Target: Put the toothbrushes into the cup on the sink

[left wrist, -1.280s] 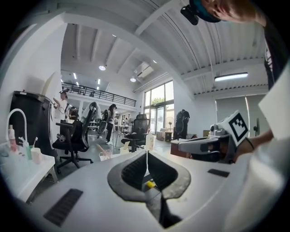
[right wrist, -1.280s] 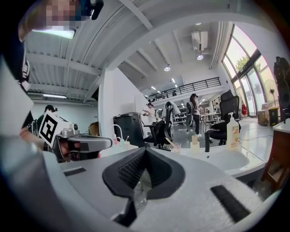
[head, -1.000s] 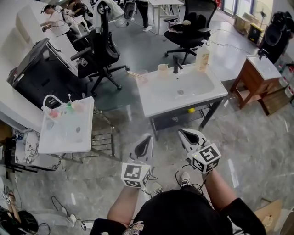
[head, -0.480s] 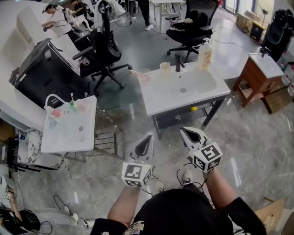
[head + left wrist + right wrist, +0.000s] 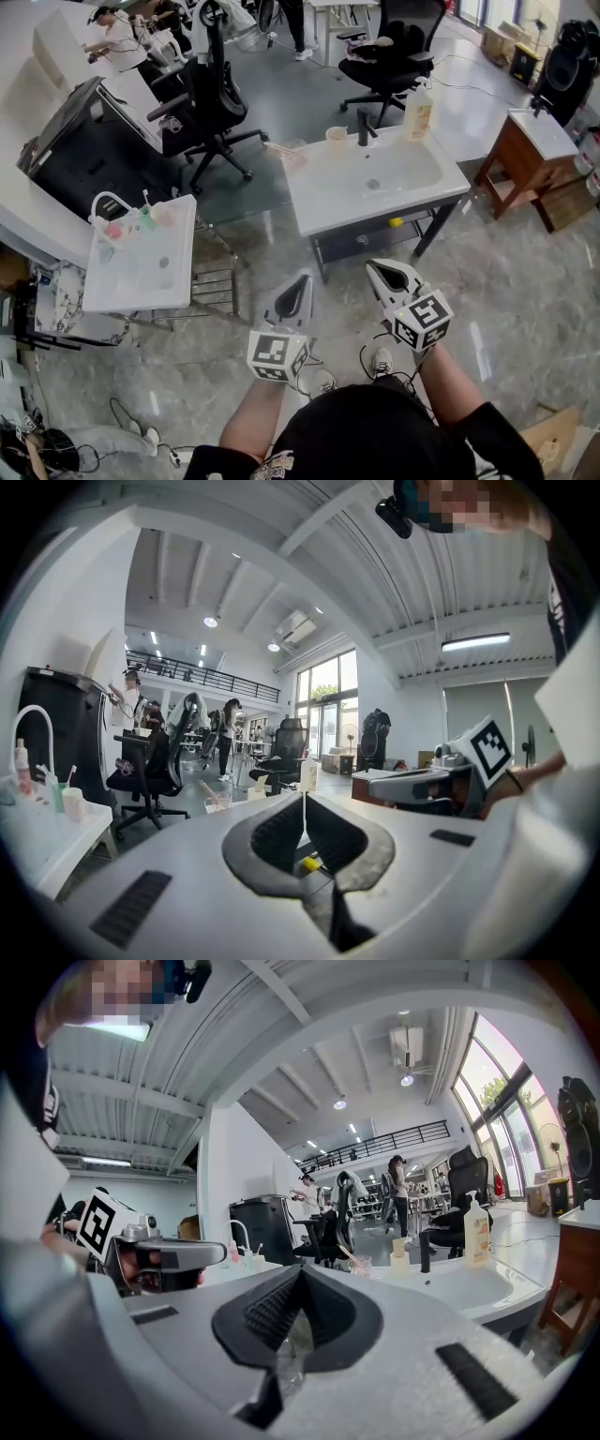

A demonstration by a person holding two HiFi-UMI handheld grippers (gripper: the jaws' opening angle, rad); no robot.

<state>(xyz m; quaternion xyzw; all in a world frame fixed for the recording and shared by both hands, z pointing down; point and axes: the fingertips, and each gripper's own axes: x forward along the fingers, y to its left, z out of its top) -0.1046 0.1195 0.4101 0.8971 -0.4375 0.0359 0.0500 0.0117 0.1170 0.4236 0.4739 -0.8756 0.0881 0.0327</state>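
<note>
The white sink (image 5: 412,202) stands on the floor ahead of me. At its back edge are a beige cup (image 5: 336,139), a black faucet (image 5: 364,129) and a soap bottle (image 5: 418,111). A clear glass (image 5: 293,156) at the back left corner holds toothbrushes (image 5: 277,151) that lean left. My left gripper (image 5: 299,289) and right gripper (image 5: 385,273) hover over the floor well short of the sink, both shut and empty. The cup (image 5: 400,1250) and the glass (image 5: 361,1266) also show in the right gripper view, far beyond the jaws.
A second small sink (image 5: 141,258) with cups and a curved tap stands to the left on a metal frame. Black office chairs (image 5: 211,103) are behind the sink, and a wooden side table (image 5: 530,159) is at the right. People work at desks far off.
The head view has shifted slightly, so the sink sits a touch lower and to the right. Both grippers hold the same place, shut.
</note>
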